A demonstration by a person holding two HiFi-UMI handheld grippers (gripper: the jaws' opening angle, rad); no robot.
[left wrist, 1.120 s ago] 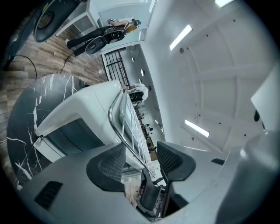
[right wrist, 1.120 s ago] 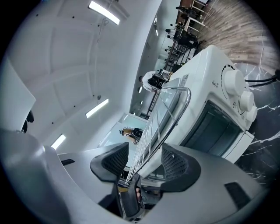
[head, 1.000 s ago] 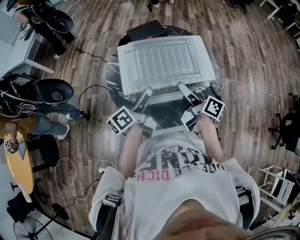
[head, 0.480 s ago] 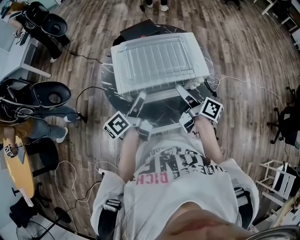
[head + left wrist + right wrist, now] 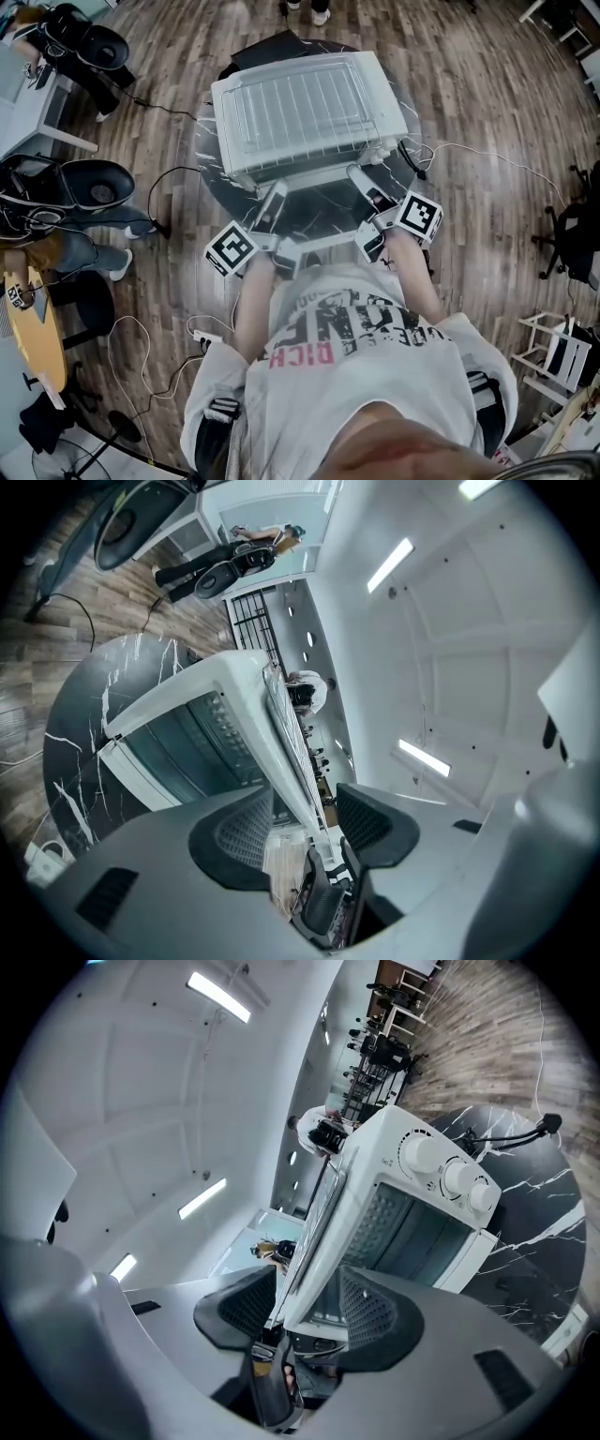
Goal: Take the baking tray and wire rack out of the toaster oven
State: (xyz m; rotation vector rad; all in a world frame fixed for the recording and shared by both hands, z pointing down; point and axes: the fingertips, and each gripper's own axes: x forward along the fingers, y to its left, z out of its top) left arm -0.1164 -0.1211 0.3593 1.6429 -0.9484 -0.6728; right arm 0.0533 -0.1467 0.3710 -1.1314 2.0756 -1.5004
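Head view: white toaster oven [image 5: 246, 155] on a dark round worktop [image 5: 323, 208], wire rack [image 5: 300, 103] flat on its roof, left gripper [image 5: 273, 194] and right gripper [image 5: 357, 174] at the front edge.

Left gripper view: jaws spread, rack's edge [image 5: 284, 728] running between them, not pinched.

Right gripper view: jaws spread either side of the oven's top front edge [image 5: 323, 1208], knobs [image 5: 441, 1168] beyond.
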